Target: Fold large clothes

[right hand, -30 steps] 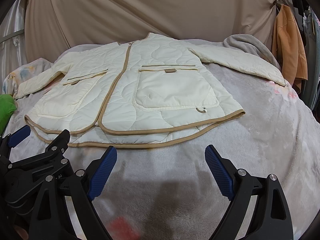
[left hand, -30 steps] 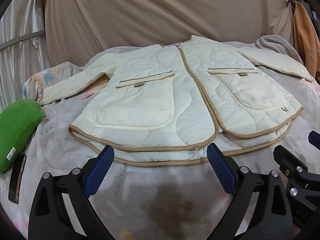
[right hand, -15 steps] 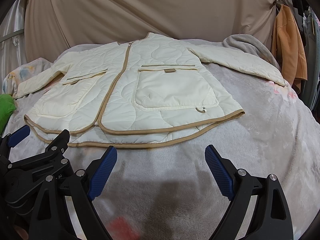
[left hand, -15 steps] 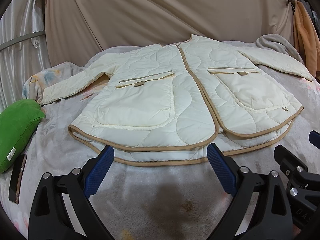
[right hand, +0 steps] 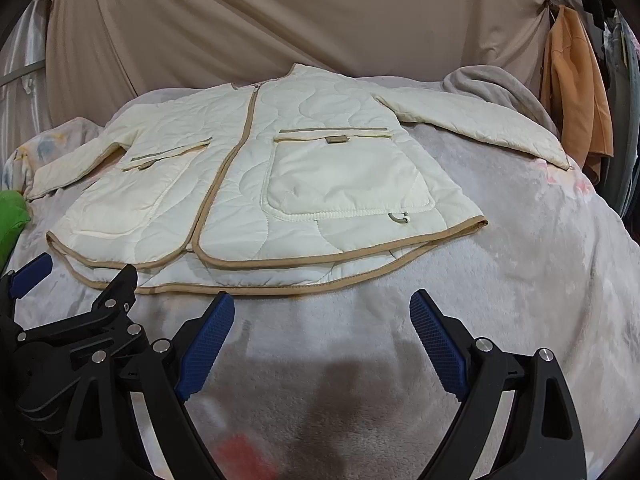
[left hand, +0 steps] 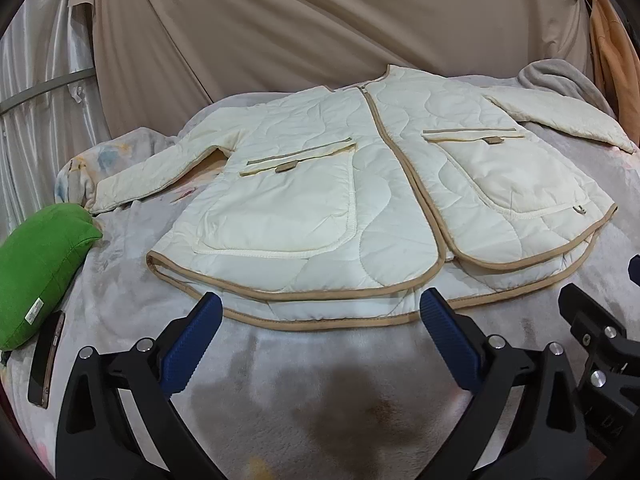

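While both tools hover low over the near edge of the bed [left hand: 120,248], the cream quilted jacket [left hand: 360,200] lies flat and face up across the middle of both frames, its tan-trimmed hem toward the cameras and its collar toward the beige curtain [left hand: 320,20] at the top. The zip line runs up the centre of the jacket, with a large patch pocket on each front panel. One sleeve [left hand: 152,172] stretches toward the left of the left wrist frame, ending near a green cushion [left hand: 40,268] at the left edge. The other sleeve [right hand: 480,128] reaches toward the upper right of the right wrist frame, lying beside a grey bundle of cloth [right hand: 492,84].

The left tool [left hand: 316,334] is spread wide with nothing between its blue pads [left hand: 192,348], which sit just short of the jacket's hem at the bottom of its frame. The right tool [right hand: 320,336] is likewise spread wide and empty, its pads [right hand: 438,344] over bare grey blanket just below the hem. Each tool shows at the edge of the other's view: the right one at the lower right of the left wrist frame, the left one at the lower left of the right wrist frame.

A dark phone [left hand: 46,360] lies on the bed at the lower left of the left wrist frame, just below the cushion. An orange garment [right hand: 576,80] hangs at the upper right of the right wrist frame.
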The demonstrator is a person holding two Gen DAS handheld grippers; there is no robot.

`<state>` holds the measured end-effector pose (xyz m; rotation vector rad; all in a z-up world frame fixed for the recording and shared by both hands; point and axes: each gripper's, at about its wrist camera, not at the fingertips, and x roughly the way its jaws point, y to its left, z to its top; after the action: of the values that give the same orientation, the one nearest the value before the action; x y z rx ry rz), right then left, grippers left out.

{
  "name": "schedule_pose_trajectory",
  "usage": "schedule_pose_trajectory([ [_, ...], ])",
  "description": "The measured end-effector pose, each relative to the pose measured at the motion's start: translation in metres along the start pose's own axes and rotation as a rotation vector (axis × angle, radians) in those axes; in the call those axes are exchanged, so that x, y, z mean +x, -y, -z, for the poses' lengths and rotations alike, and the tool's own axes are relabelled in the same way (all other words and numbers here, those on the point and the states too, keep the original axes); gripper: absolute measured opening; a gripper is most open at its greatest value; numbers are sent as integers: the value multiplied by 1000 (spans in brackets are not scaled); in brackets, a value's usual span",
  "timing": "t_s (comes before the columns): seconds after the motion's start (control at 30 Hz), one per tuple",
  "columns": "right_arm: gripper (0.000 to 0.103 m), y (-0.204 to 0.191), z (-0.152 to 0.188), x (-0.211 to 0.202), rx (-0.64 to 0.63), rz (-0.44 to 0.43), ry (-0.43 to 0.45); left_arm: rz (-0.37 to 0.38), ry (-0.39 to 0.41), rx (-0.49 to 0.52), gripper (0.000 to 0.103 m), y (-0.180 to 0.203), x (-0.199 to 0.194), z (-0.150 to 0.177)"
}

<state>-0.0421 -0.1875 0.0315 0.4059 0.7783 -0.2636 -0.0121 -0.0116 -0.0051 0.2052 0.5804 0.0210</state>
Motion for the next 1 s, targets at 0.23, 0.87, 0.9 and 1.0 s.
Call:
schedule_pose_trajectory([
  [0.23, 88, 25, -14, -1, 41, -69, -26, 110, -8, -44, 97, -18, -5, -7],
  [0.87, 88, 385, -173, 152, 608, 93, -11, 75, -77, -59, 97, -66, 80, -94],
  [0.9, 88, 403, -176, 164, 658, 93, -12, 67, -83, -56, 97, -68, 87, -97],
  [1.0, 87, 437, -178, 187, 773, 89, -14, 57, -82, -37, 97, -70, 104, -105],
])
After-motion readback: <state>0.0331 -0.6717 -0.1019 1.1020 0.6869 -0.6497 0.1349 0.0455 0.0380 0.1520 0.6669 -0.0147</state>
